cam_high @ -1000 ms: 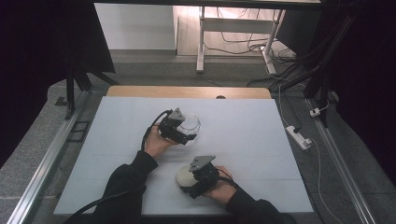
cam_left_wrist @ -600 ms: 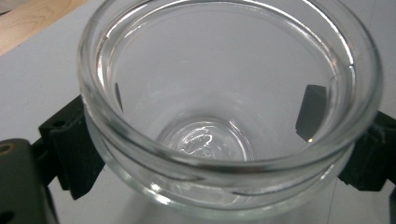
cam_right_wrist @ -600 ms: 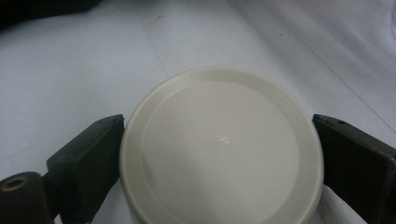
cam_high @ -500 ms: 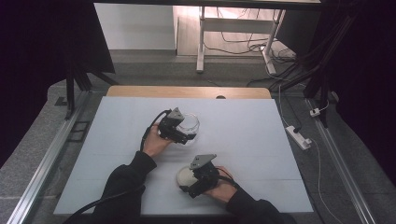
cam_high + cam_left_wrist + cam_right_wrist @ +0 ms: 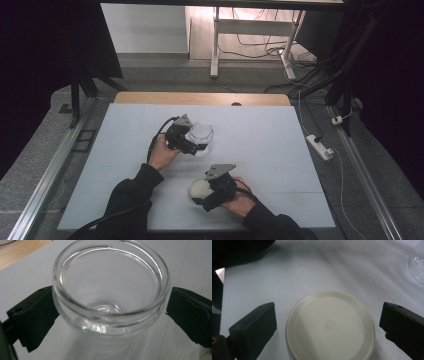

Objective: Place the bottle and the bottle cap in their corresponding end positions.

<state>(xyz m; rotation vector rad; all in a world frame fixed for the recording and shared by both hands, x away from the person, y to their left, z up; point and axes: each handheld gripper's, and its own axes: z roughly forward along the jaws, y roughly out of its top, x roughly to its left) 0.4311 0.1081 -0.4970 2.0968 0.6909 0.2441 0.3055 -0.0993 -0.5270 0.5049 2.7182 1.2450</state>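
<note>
Glass jar (image 5: 110, 297) upright mid-table, left gripper (image 5: 192, 142) jaws hugging its sides, contact hard to tell. Cream lid (image 5: 330, 327) at 6 o'clock from jar, near edge cut off, between right gripper (image 5: 206, 197) jaws, spread apart, untouched.

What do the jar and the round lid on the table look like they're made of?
The jar looks like clear glass: see-through, with a thick rim and bright glints. The lid is probably plastic: opaque cream, smooth and matte, with a moulded raised edge and a small square mark stamped at its centre.
</note>
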